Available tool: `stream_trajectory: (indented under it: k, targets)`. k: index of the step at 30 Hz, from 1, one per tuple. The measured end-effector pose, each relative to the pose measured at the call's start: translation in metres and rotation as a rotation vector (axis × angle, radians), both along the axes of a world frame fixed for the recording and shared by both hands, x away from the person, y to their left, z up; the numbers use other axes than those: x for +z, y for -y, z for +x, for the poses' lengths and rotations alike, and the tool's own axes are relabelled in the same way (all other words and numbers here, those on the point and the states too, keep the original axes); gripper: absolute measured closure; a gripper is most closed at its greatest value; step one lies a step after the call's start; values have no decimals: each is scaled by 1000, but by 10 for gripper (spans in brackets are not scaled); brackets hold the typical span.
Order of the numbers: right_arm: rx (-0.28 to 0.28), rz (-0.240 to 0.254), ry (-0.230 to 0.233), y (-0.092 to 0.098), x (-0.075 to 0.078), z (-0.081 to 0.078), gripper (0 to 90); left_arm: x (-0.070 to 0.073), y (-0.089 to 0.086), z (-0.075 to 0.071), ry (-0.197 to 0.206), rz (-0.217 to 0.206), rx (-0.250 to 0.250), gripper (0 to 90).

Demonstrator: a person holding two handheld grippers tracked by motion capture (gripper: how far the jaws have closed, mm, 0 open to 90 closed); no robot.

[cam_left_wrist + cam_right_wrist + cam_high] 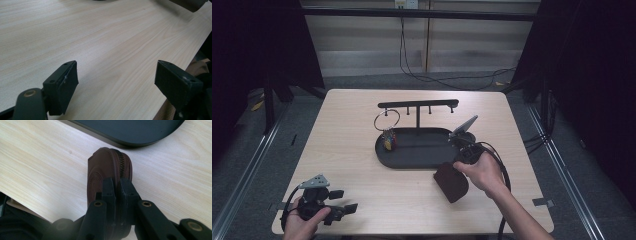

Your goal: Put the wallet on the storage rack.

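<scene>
Right claw [116,186] pinches the brown pouch [105,170] shut-tight (left claw [115,80] idles wide open, empty); keep it level clearing the near tray [130,132] rim.

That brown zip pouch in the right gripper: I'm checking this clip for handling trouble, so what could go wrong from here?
1. The right gripper pinches the brown zip pouch only at one edge, by the zipper; the soft pouch could slip out or swing.
2. The pouch hangs close to the rim of the black tray; it might catch on that rim.
3. The rack with its hanging key ring stands on the tray; a knock could upset it.
</scene>
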State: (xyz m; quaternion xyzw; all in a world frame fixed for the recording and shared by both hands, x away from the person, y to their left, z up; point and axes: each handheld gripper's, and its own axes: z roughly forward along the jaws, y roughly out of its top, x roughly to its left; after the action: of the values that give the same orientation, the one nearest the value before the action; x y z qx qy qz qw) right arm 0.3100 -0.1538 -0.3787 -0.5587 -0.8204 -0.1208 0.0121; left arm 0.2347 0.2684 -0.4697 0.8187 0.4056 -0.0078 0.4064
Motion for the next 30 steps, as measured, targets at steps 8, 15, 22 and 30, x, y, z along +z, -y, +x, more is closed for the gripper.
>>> stream_trajectory:
  k: [8,15,22,30]
  targets:
    - [-5,-49,30,4,22,2,831,1,-2,0,2,-5,8,188]
    - [1,-75,42,3,42,5,831,1,-2,0,1,-4,8,188]
    - [-7,-93,54,3,51,11,831,0,-2,0,0,-2,6,187]
    - [-16,-100,63,0,58,19,831,0,-1,1,-4,-1,1,188]
